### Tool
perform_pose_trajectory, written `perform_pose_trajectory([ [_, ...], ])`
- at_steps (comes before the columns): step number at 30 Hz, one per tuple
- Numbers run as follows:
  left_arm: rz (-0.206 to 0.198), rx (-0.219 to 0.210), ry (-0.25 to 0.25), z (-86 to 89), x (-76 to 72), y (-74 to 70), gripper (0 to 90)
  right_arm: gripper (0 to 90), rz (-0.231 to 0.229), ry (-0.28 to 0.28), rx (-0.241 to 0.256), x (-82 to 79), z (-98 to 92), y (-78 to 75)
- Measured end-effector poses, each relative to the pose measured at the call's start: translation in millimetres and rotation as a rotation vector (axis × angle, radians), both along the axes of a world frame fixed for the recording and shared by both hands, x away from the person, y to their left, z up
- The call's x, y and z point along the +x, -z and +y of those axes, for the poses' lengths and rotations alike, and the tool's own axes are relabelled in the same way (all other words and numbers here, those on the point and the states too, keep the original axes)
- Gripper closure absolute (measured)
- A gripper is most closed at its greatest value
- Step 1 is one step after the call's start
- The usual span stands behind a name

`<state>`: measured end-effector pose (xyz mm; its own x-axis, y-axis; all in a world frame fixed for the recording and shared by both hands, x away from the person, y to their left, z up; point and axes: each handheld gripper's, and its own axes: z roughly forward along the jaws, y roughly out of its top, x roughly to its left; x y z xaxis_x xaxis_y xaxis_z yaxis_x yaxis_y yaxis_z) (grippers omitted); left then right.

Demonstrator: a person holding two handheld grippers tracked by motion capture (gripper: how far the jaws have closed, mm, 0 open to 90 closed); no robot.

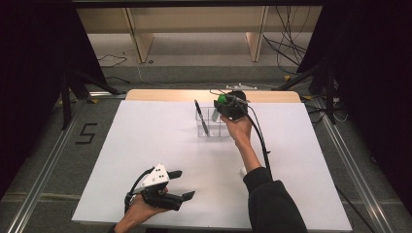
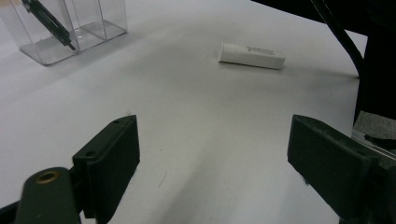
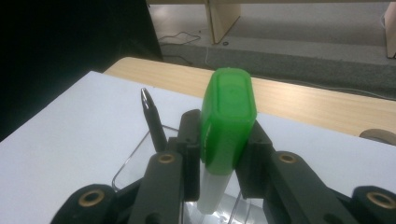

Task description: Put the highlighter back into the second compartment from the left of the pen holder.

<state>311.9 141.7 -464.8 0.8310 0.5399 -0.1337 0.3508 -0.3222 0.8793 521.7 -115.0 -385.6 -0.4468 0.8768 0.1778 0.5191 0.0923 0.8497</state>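
Observation:
A clear plastic organiser stands at the table's far middle, with a black pen leaning in its left compartment. My right gripper hangs over the organiser, shut on a green-capped white marker that points down into the box; the pen stands just left of the jaws. A white eraser lies on the table, partly hidden by the right forearm in the high view. My left gripper rests near the front edge, open and holding nothing. The organiser sits far off at the upper left in the left gripper view.
A white sheet covers the table, with a strip of wood at its far edge. The right forearm and its cable cross the right half. Dark stands and floor cables lie beyond the table.

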Motion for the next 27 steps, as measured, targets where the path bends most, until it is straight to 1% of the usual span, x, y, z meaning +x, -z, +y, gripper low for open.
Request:
perform_pose_trajectory([
  [5,-0.001,0.001,-0.001,-0.5,-0.2,0.2,16.6,74.7,0.01,-0.008,-0.016,0.6,2.2,3.2],
  [10,-0.002,0.01,0.002,-0.5,-0.3,0.2,16.6,74.6,0.021,-0.011,-0.021,1.1,3.2,4.8],
  [20,-0.004,0.013,0.005,-1.2,-0.7,0.4,16.6,73.8,0.03,-0.012,-0.025,1.6,3.1,5.8],
  [21,-0.003,0.013,0.004,-1.3,-0.9,0.4,16.6,70.7,0.033,-0.01,-0.023,1.6,2.7,5.7],
  [22,-0.005,0.015,0.006,-1.2,-0.8,0.3,16.6,65.6,0.034,-0.011,-0.017,2.0,2.0,5.2],
  [24,-0.008,0.02,0.008,-1.2,-0.7,0.4,16.6,64.1,0.035,-0.008,0.001,2.0,-0.4,3.3],
  [27,-0.008,0.023,0.008,-1.6,-0.8,0.7,16.6,60.3,0.016,-0.009,0.009,-0.9,-3.7,-2.6],
])
